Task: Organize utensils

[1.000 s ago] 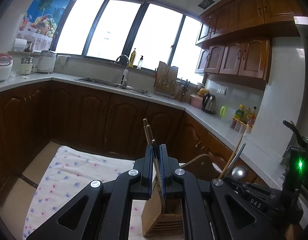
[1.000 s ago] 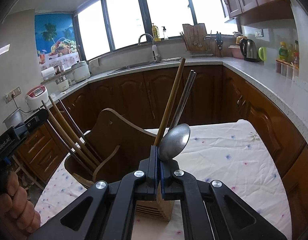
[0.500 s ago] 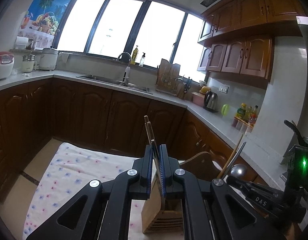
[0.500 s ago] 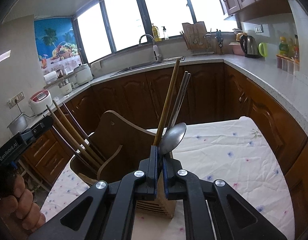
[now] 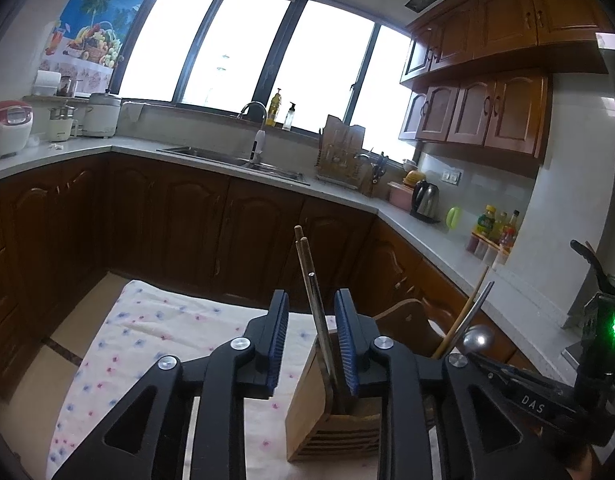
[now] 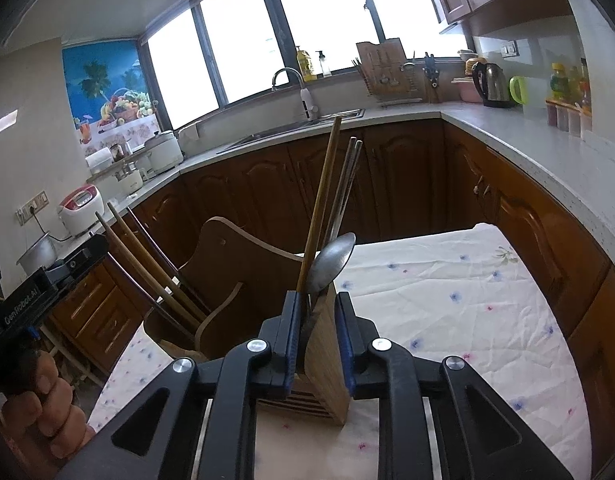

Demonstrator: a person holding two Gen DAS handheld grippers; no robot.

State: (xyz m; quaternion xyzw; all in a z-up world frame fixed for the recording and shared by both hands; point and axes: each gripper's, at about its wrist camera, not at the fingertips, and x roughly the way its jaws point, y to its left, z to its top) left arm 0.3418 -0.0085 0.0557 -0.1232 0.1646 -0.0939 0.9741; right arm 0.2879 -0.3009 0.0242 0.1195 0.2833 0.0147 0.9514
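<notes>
Utensils (image 6: 332, 264) stand inside wooden holder (image 6: 323, 356), floral cloth (image 6: 467, 300) around.

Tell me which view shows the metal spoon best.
The right wrist view: the metal spoon shows its whole bowl, standing in the wooden holder. The left wrist view catches only a small rounded glint behind the other gripper.

Utensil holder (image 6: 327, 344) on tablecloth (image 6: 447, 300), spoon (image 6: 331, 258) inside holder

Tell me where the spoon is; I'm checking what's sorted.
In the right wrist view the spoon stands bowl-up in the wooden holder on the table, beside the chopsticks.
</notes>
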